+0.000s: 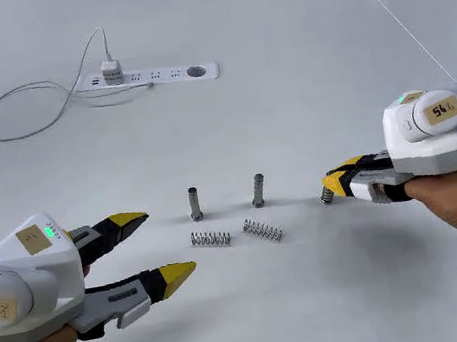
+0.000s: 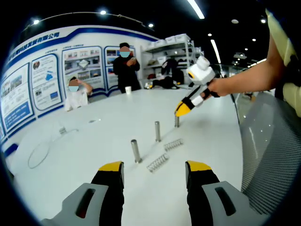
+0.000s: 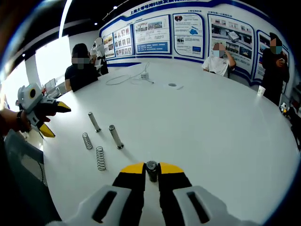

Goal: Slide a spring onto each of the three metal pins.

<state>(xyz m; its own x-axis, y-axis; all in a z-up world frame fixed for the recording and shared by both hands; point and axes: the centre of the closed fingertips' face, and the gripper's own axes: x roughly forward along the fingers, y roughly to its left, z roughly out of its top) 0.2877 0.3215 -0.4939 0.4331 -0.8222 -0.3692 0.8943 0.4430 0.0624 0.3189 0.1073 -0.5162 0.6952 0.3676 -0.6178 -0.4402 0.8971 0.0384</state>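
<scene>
Left gripper (image 1: 168, 241) hovers in the head view, jaws spread, left of two upright pins (image 1: 194, 203); two springs (image 1: 211, 239) lie just before those pins. Left gripper view: right gripper (image 2: 181, 109) beyond the pins. Right gripper view: jaws clenched on a third pin (image 3: 151, 166).

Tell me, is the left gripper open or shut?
Open. In the head view the left gripper has its two yellow-tipped jaws spread wide apart, and nothing sits between them.

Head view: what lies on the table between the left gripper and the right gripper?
In the head view: one upright pin, a second pin, and before them one flat spring and another spring. The right gripper grips a third pin.
</scene>
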